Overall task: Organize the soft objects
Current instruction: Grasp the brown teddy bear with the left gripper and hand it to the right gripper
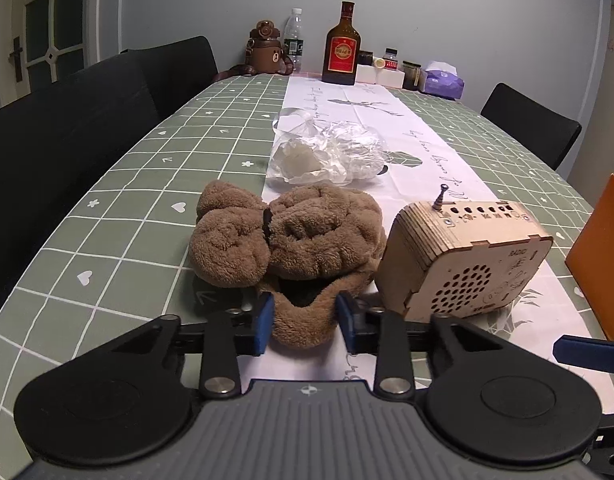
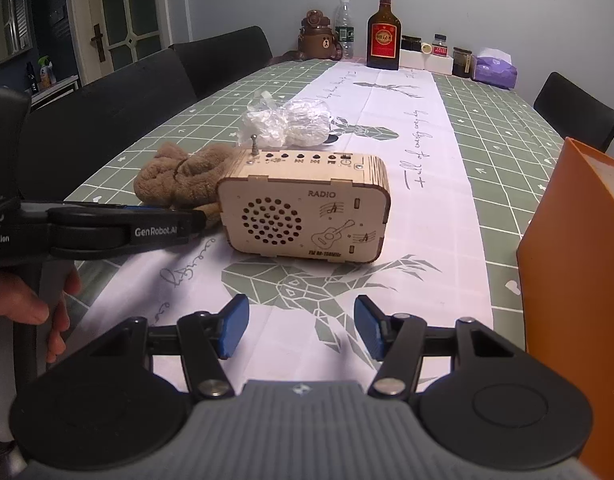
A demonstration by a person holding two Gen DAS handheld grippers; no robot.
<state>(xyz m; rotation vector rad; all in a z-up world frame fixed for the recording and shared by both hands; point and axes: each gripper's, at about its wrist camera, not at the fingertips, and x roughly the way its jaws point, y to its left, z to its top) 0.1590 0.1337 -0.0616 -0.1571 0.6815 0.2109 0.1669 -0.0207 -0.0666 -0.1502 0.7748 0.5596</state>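
Observation:
A brown plush piece [image 1: 291, 240] lies crumpled on the table; it also shows in the right wrist view [image 2: 179, 178]. My left gripper [image 1: 305, 326] has its blue pads on either side of the plush's near flap, touching it; whether it is squeezing I cannot tell. A crumpled clear plastic bag [image 1: 327, 152] lies behind the plush and shows in the right wrist view [image 2: 287, 122]. My right gripper [image 2: 301, 326] is open and empty above the white runner, in front of the wooden radio [image 2: 303, 208].
The wooden radio [image 1: 463, 260] stands right of the plush. An orange box [image 2: 575, 300] stands at the right edge. Bottles [image 1: 341, 46], jars and a tissue pack [image 1: 443, 80] line the far end. Black chairs [image 1: 67, 128] flank the table.

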